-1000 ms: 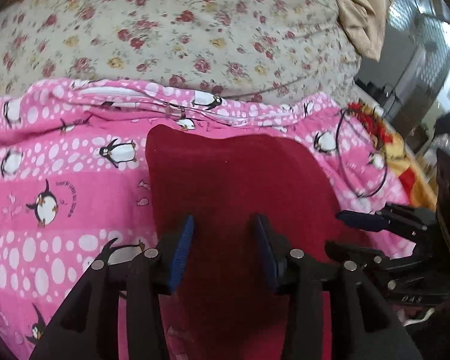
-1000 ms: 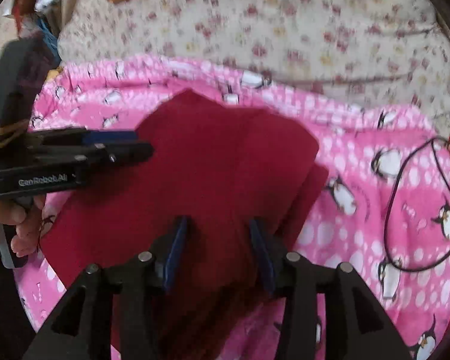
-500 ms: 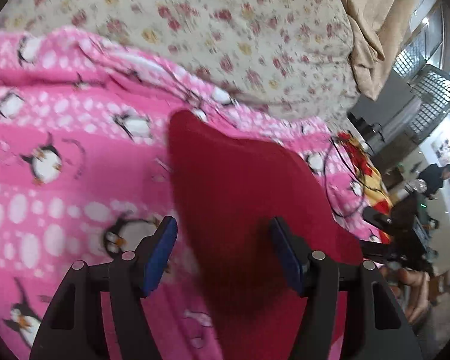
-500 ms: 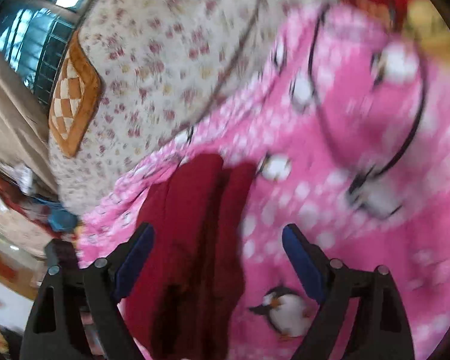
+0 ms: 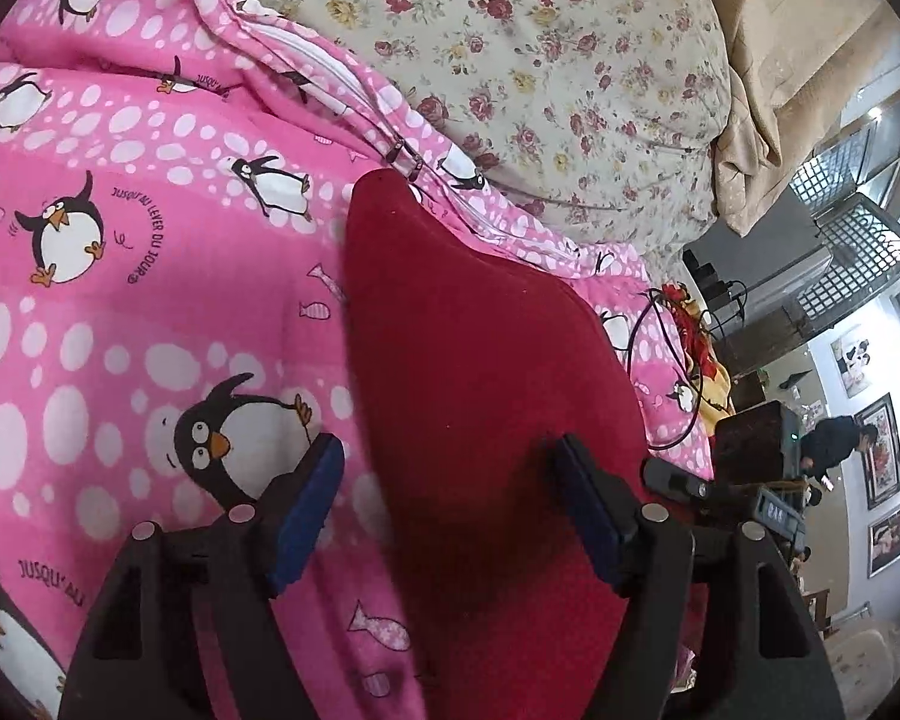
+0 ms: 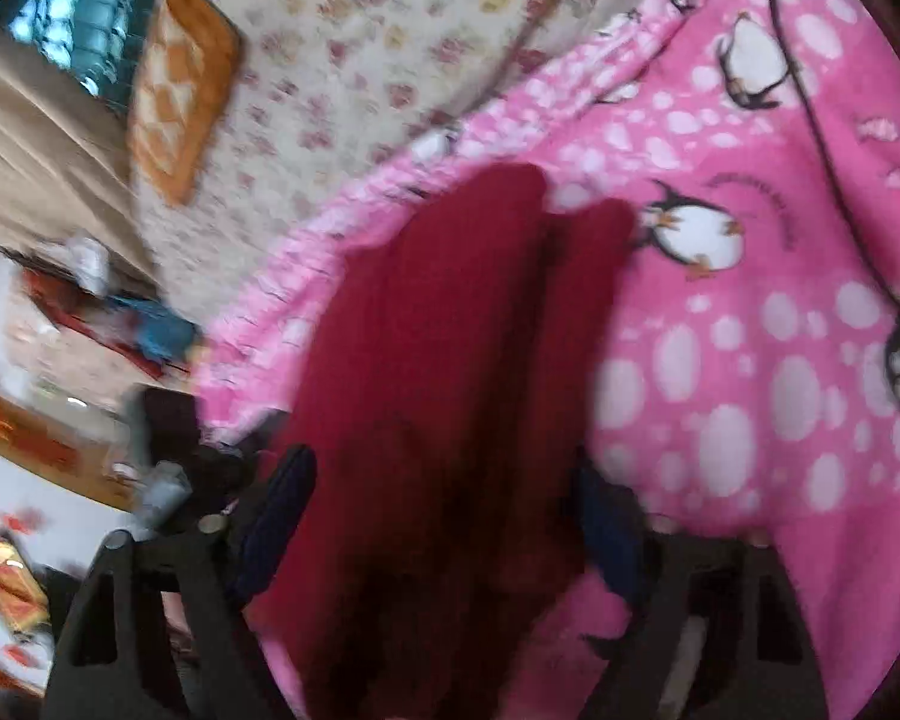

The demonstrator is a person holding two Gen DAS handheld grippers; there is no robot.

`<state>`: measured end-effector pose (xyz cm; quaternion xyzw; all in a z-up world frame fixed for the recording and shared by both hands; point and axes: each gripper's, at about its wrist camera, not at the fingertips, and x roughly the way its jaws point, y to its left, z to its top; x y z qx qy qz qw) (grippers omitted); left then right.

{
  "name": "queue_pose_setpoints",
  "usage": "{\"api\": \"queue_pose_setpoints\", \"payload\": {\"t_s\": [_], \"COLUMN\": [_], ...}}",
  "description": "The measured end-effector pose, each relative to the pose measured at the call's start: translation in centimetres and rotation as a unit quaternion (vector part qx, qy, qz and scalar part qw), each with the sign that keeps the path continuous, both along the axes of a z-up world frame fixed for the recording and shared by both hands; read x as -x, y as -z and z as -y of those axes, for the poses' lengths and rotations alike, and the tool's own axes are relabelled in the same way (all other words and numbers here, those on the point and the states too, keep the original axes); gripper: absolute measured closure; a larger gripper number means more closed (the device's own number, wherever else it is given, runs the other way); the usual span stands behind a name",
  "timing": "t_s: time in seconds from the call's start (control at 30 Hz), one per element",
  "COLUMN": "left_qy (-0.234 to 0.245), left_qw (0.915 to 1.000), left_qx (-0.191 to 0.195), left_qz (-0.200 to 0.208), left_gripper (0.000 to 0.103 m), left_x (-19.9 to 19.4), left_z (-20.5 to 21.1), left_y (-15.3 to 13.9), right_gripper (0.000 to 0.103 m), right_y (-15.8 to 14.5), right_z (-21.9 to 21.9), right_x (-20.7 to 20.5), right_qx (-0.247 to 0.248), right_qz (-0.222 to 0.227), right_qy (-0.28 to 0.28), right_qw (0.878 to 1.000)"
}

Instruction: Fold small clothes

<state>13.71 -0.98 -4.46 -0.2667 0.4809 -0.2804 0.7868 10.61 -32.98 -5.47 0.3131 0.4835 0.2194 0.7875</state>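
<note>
On fleecy pink penguin blanket (image 5: 120,312), soft folded dark-red garment (image 5: 486,372); left gripper (image 5: 450,516) opening, right gripper (image 6: 444,516) closing, both unclamped

Pink penguin blanket (image 5: 120,312), floral bedcover (image 5: 546,78), beige curtain (image 5: 798,78), framed wall pictures (image 5: 882,456)

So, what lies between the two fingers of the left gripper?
In the left wrist view, the left gripper, its jaws opening, straddles the left edge of the red cloth and a strip of the pink penguin blanket. The pads press on neither.
</note>
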Motion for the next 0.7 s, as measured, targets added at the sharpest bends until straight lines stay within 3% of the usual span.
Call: {"api": "queue_pose_setpoints", "payload": {"t_s": [0.07,0.17,0.23,0.33,0.53,0.7], "left_qy": [0.001,0.0,-0.004,-0.005,0.002,0.005], "left_qw": [1.0,1.0,0.9999,0.9993,0.9996,0.9995], "left_qx": [0.0,-0.001,-0.01,-0.028,0.026,0.029], "left_qz": [0.001,-0.001,0.006,0.024,-0.01,0.004], "left_gripper": [0.042,0.042,0.042,0.042,0.042,0.035], "left_x": [0.0,0.1,0.3,0.4,-0.3,-0.5], "left_z": [-0.2,-0.3,-0.4,-0.5,-0.7,-0.1], "left_y": [0.1,0.0,-0.4,-0.8,0.6,0.6], "right_gripper": [0.031,0.031,0.039,0.045,0.045,0.04], "right_y": [0.2,-0.2,-0.7,-0.2,0.1,0.7], "right_z": [0.6,-0.4,-0.6,-0.6,-0.7,-0.3], "right_x": [-0.2,-0.5,-0.4,-0.7,-0.5,-0.6], "right_qx": [-0.024,-0.024,-0.01,0.022,0.037,0.02], "right_qz": [-0.002,0.029,0.05,0.044,0.046,0.039], "right_qy": [0.023,0.001,0.001,0.011,0.003,0.005], "right_qw": [0.999,0.999,0.999,0.999,0.998,0.999]}}
